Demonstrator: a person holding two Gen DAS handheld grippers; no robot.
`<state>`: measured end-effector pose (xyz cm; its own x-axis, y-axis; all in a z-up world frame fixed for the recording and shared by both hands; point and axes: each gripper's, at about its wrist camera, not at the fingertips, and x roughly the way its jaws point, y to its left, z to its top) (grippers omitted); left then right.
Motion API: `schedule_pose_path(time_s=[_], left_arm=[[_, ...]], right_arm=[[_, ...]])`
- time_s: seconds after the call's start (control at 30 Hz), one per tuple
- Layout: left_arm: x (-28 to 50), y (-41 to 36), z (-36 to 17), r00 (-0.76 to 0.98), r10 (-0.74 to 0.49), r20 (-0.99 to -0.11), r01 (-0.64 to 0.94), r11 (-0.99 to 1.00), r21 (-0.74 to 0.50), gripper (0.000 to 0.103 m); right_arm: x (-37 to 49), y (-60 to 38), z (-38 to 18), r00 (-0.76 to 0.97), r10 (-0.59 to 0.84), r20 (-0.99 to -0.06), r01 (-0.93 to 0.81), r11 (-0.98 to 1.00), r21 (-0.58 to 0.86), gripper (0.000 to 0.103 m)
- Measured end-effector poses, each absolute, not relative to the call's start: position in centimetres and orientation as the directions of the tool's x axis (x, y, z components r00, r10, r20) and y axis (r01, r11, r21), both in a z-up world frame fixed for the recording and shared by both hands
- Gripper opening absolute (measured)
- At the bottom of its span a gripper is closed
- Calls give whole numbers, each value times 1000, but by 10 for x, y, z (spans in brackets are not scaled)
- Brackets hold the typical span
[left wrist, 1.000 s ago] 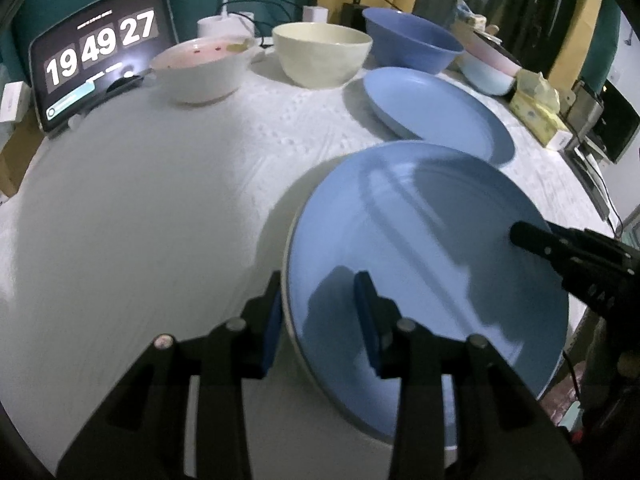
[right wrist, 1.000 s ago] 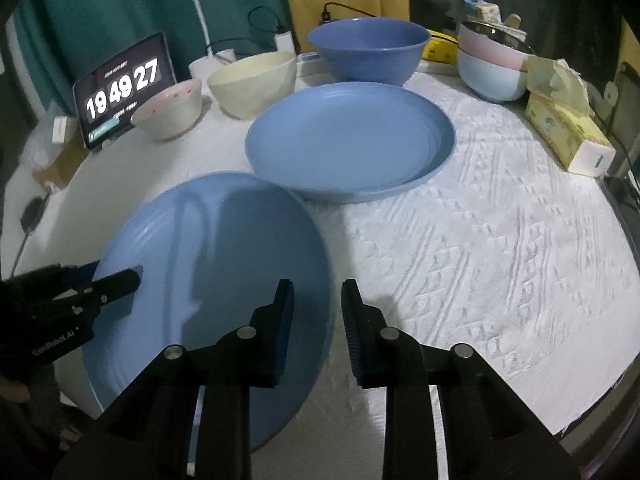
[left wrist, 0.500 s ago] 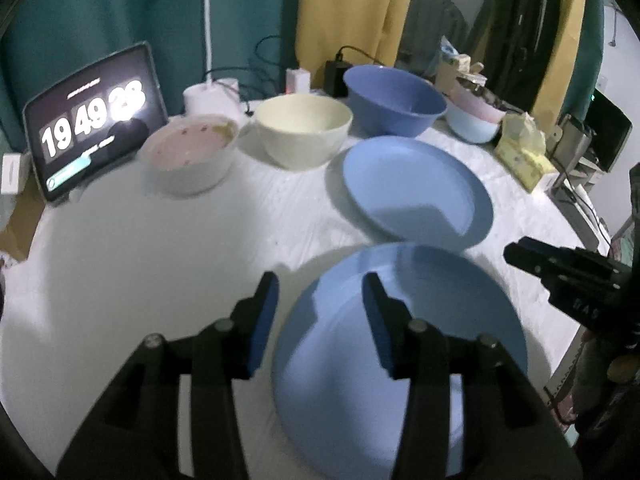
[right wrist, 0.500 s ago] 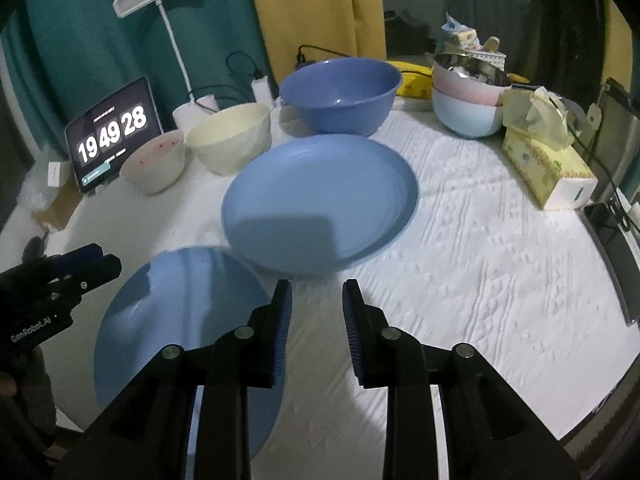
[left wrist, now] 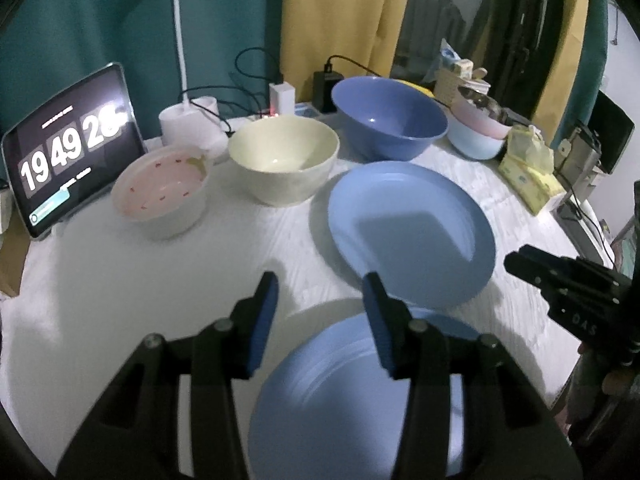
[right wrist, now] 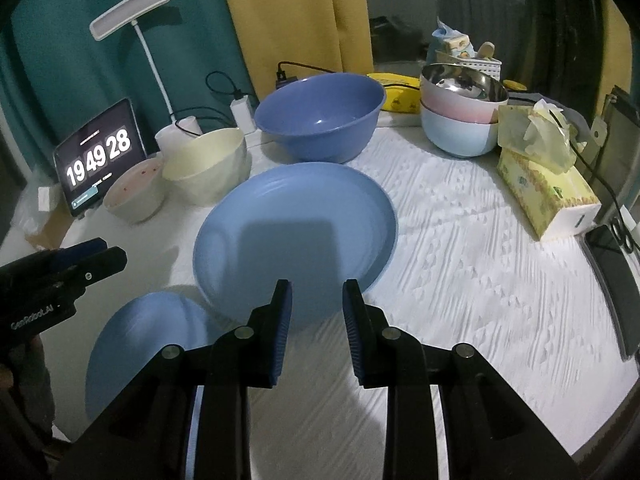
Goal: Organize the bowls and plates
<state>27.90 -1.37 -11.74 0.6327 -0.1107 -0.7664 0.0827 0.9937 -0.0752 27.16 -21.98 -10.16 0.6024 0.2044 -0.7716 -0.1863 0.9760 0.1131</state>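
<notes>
Unsorted: near blue plate (left wrist: 352, 400) at table edge, second blue plate (right wrist: 296, 236) mid-table, bowls loose behind; left gripper (left wrist: 320, 316) and right gripper (right wrist: 316, 320) both agape, empty; stacking outstanding.

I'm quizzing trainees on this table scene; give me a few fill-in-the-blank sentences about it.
1. Both plates, the near plate and the far plate, are coloured ____.
2. The cream bowl stands between the pink-speckled bowl and the ____ bowl.
3. The left gripper is ____.

Missing words: blue; blue; open
</notes>
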Motion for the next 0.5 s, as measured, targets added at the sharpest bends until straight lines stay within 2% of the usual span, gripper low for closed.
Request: schedule_pose_path(time_s=[0.5], left_arm=[[319, -25, -135, 587, -115, -801, 74, 993, -88, 45]], right_arm=[[304, -233, -117, 574, 199, -794, -154, 979, 133, 28]])
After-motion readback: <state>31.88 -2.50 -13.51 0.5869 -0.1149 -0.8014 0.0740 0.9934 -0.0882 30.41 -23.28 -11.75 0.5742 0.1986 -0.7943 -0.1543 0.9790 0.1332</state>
